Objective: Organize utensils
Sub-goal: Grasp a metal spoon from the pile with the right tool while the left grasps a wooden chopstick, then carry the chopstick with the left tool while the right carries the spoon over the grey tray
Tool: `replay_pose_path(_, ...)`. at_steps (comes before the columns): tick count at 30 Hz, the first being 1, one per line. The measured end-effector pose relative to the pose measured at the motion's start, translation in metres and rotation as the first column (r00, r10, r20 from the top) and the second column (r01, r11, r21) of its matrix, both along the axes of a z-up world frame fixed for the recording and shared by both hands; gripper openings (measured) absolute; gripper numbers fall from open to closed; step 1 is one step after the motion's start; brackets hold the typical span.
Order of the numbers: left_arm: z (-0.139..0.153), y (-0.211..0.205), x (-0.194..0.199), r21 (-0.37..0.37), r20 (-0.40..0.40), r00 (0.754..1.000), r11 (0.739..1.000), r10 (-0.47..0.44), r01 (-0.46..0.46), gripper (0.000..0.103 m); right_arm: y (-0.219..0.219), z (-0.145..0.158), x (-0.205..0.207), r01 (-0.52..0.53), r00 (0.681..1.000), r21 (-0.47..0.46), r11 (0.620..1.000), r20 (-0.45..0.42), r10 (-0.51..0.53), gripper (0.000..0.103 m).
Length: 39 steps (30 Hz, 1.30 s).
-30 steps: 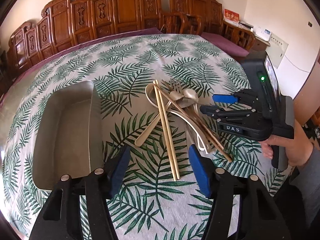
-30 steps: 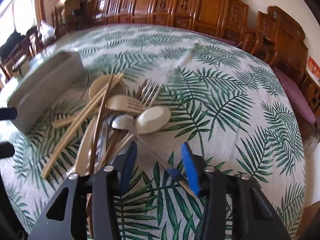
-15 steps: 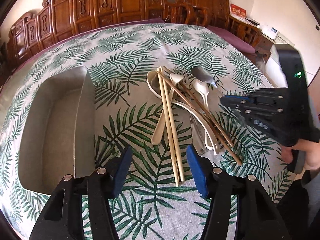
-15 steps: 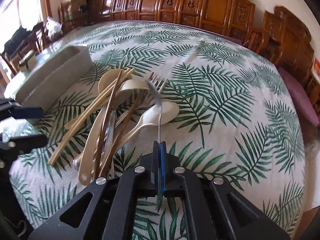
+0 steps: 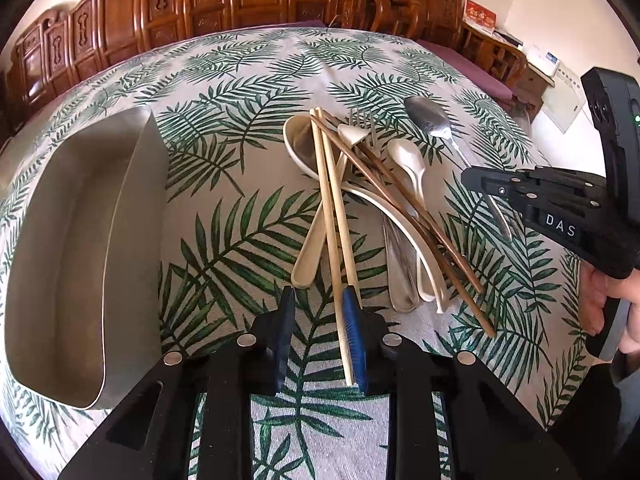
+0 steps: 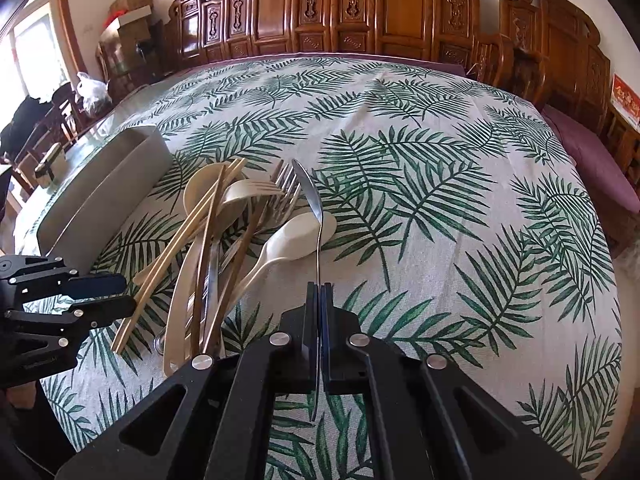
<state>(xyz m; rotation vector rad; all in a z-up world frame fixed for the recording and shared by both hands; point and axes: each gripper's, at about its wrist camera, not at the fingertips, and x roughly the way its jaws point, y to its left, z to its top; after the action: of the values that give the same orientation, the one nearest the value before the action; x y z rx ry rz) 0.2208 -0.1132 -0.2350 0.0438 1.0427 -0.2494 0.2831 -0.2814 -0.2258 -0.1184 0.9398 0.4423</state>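
Pinching the metal spoon (image 6: 318, 216) by its handle, the right claw (image 6: 319, 296) lifts it clear of the pile; the left claw (image 5: 318, 312) gapes around pale chopsticks (image 5: 334, 216) beside the tray (image 5: 132, 240).

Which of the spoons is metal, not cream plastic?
The silver spoon clamped in the right gripper, lifted off the pile; the other spoons are cream and lie among the chopsticks.

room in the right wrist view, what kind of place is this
Most likely a home dining room: a big table under a palm-leaf tablecloth, carved wooden chairs ranged along the wall, and a pile of utensils beside a grey tray.
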Motion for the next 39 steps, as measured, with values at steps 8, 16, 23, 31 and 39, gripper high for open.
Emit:
replay_pose_path(8,-0.003,-0.008,-0.002,0.044,-0.01,1.0,0.999,-0.014,0.014,0.014,0.0,0.002,-0.001,0.011,1.0,-0.01,1.0,0.01,-0.011,0.002)
replay_pose_path(16,0.013,0.0,-0.011,0.03,0.023,1.0,1.0,-0.004,0.003,0.004,-0.001,0.011,-0.009,0.048,0.999,0.062,0.997,-0.007,-0.048,0.002)
replay_pose_path(23,0.043,0.02,-0.016,0.019,0.083,0.996,1.0,0.016,-0.018,0.004,0.014,0.031,-0.028,0.046,0.998,0.09,0.995,0.027,-0.049,0.002)
replay_pose_path(31,0.071,0.054,-0.023,0.012,0.125,0.992,0.999,0.033,-0.034,0.004,0.038,0.048,-0.046,0.039,0.999,0.126,0.991,0.033,-0.044,0.002)
replay_pose_path(39,0.076,0.102,-0.022,-0.011,0.104,0.991,0.996,0.084,-0.084,0.004,0.075,0.065,-0.051,0.004,0.999,0.125,0.992,0.037,-0.009,0.002)
